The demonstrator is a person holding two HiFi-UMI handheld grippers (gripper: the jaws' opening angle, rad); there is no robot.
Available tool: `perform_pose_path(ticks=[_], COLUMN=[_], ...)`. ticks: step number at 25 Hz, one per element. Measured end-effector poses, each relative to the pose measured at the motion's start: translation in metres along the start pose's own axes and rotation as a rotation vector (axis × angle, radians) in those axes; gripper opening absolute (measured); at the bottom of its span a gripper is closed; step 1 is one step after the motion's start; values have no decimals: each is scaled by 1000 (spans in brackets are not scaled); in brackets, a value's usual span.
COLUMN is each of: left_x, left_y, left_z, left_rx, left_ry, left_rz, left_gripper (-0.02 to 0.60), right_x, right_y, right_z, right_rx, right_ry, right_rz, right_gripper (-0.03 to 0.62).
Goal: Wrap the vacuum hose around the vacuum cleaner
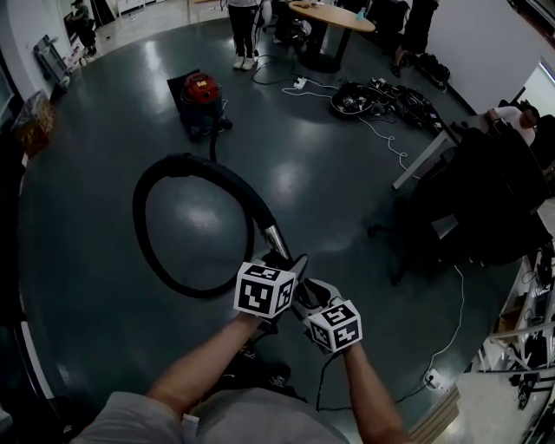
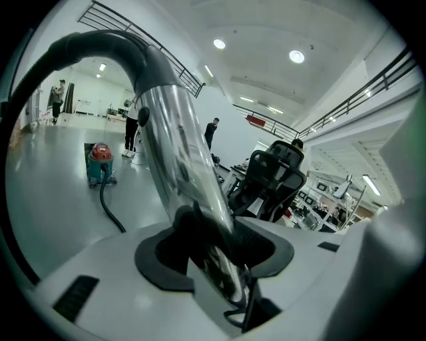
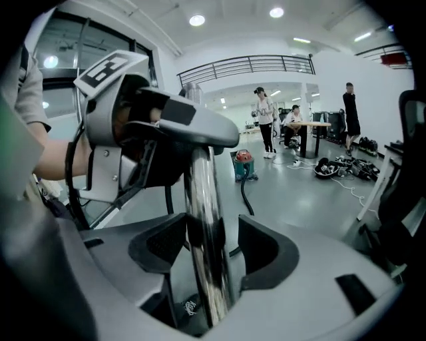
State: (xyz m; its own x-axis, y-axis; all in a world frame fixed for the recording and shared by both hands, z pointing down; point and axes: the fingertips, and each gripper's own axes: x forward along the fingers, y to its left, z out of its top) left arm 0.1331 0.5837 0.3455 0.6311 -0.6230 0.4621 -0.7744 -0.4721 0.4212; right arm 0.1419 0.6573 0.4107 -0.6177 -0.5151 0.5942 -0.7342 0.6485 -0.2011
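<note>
1. Forearms of the person reach forward at the bottom of the head view, one gripper in each hand, the two marker cubes side by side and nearly touching.
2. Left gripper: jaws closed on the metal tube of the vacuum hose. Both dark pads bear on the chrome surface, and the tube runs up and away between them.
3. Right gripper: jaws stand apart around the same tube, just behind the other gripper's hold. A gap shows between the tube and the right-hand pad, so this gripper has no firm hold.
4. Vacuum hose: black, joined to the far end of the tube. It swings up and leftward from the grippers into one wide loop, with a run leading on toward the machine. No part of it is wound on the machine.
5. Floor: dark and glossy, with ceiling lights reflected in it.
6. Vacuum cleaner: red top, upright on the floor, well apart from the grippers and beyond the loop.
7. Office chair: black, at the right, beside a desk edge.
8. Cable pile: on the floor at far right, near a round table. People stand by the table.
</note>
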Motion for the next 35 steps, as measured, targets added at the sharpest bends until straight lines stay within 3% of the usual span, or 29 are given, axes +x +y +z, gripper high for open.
perform_pose_path(ticks=[6, 11, 17, 24, 27, 31, 35], left_x=[8, 8, -3, -11, -15, -11, 0], left_y=[26, 38, 50, 65, 66, 65, 61], left_z=[13, 20, 17, 1, -7, -17, -17], left_rx=[64, 126, 256, 407, 455, 479, 472], left_ry=[-2, 26, 161, 353, 428, 504, 551], left_rz=[36, 23, -63, -165, -194, -200, -181], left_gripper=[189, 189, 190, 190, 190, 190, 190], right_x=[-17, -32, -27, -2, 2, 6, 10], right_y=[-24, -32, -3, 40, 53, 55, 38], right_z=[3, 52, 140, 214, 224, 214, 208], right_rx=[-2, -152, -542, -911, -1115, -1401, -1580], right_ry=[18, -9, 1, -8, 31, 169, 253], right_rz=[-30, -35, 41, 131, 167, 247, 328], right_gripper=[225, 225, 225, 225, 225, 225, 225])
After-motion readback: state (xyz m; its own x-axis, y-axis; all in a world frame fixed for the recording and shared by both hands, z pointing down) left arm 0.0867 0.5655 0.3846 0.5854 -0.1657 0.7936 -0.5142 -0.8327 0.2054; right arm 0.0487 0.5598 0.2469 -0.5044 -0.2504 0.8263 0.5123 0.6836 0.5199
